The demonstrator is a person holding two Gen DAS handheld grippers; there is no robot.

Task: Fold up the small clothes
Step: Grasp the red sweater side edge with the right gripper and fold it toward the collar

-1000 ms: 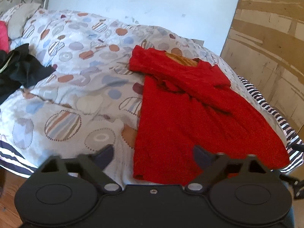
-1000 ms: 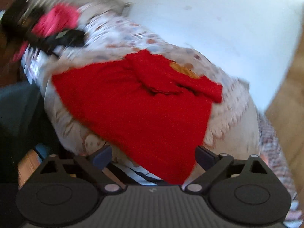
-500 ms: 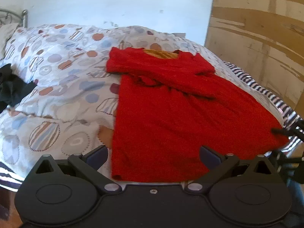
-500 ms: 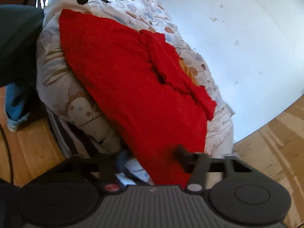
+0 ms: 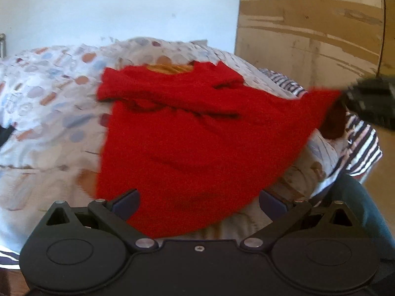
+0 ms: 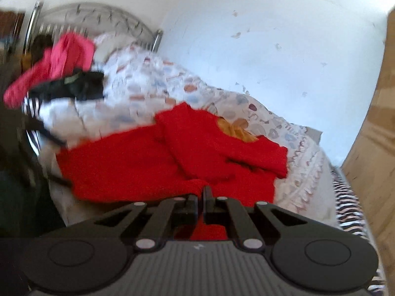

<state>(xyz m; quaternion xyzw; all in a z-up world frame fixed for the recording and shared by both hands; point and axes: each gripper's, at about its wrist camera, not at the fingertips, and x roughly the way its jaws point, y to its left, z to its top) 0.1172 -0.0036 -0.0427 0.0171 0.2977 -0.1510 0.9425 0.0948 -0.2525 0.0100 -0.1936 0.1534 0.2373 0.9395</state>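
Observation:
A red garment (image 5: 197,135) lies flat on the patterned duvet (image 5: 49,103), sleeves folded across the chest and neckline at the far end. My left gripper (image 5: 198,201) is open, its fingers wide on either side of the near hem, and the pads are not pressing the cloth. In the right wrist view my right gripper (image 6: 203,192) is shut on the red garment (image 6: 160,162) at its near hem corner. The left wrist view shows that right gripper (image 5: 370,101) holding the corner raised off the bed, with the cloth stretched up to it.
Pink clothes (image 6: 61,59) and black clothes (image 6: 74,86) are piled near the metal headboard (image 6: 98,19). A striped sheet (image 5: 358,143) hangs over the bed's right edge. A brown panel (image 5: 308,24) stands to the right, next to the white wall. A dark trouser leg (image 5: 358,209) is close by.
My right gripper has shut on the garment's lower corner and lifted it off the bed. My left gripper moved in over the near hem and is still open.

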